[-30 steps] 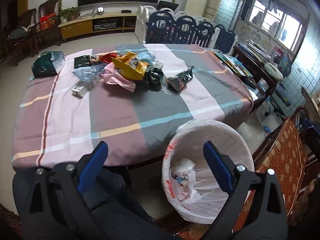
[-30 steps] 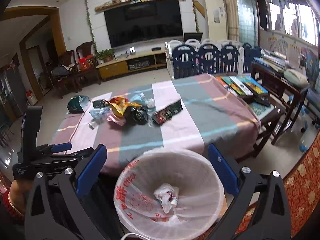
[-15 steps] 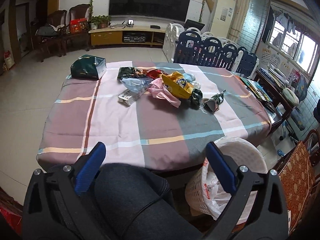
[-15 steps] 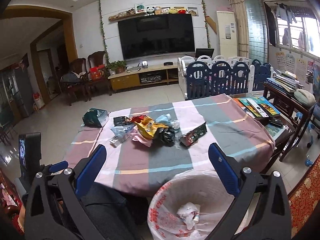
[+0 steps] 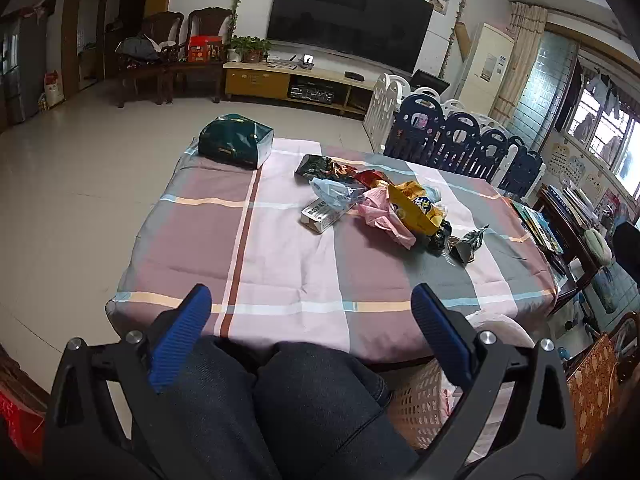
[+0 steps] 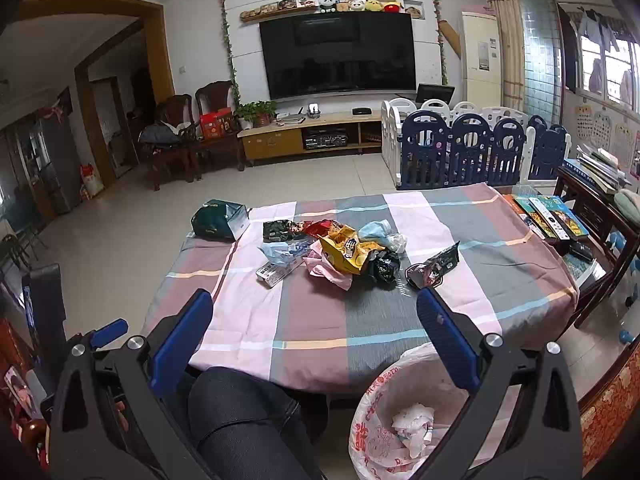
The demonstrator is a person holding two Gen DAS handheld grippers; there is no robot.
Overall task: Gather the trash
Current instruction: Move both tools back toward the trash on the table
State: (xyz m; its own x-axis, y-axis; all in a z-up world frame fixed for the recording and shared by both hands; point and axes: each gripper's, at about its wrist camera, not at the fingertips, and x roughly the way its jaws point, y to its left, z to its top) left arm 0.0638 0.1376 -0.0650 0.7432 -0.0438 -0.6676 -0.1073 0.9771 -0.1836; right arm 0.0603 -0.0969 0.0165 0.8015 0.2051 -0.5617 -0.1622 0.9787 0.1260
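Observation:
A pile of trash lies in the middle of the table [image 6: 320, 320]: a yellow snack bag [image 6: 346, 254] [image 5: 416, 210], a pink plastic bag [image 5: 382, 216], a light blue bag [image 5: 332, 192], a small white box [image 5: 322, 214], a black bag [image 6: 384, 268] and a dark wrapper [image 6: 432, 266] [image 5: 468, 242]. A white bin with a plastic liner [image 6: 396, 420] [image 5: 424, 396] stands on the floor below the near table edge, with crumpled paper inside. My left gripper [image 5: 310, 340] and right gripper [image 6: 312, 344] are both open and empty, held near the table's front edge.
The person's jeans-clad legs [image 5: 280, 412] are in front of both grippers. A dark green box [image 5: 236, 140] sits at the table's far left corner. Books [image 6: 548, 214] lie on a side table at the right. A blue and white playpen fence [image 6: 472, 148] stands behind.
Both grippers have lifted and tilted up from over the bin toward the table. The bin has dropped to the lower right of both views. Both stay open and empty.

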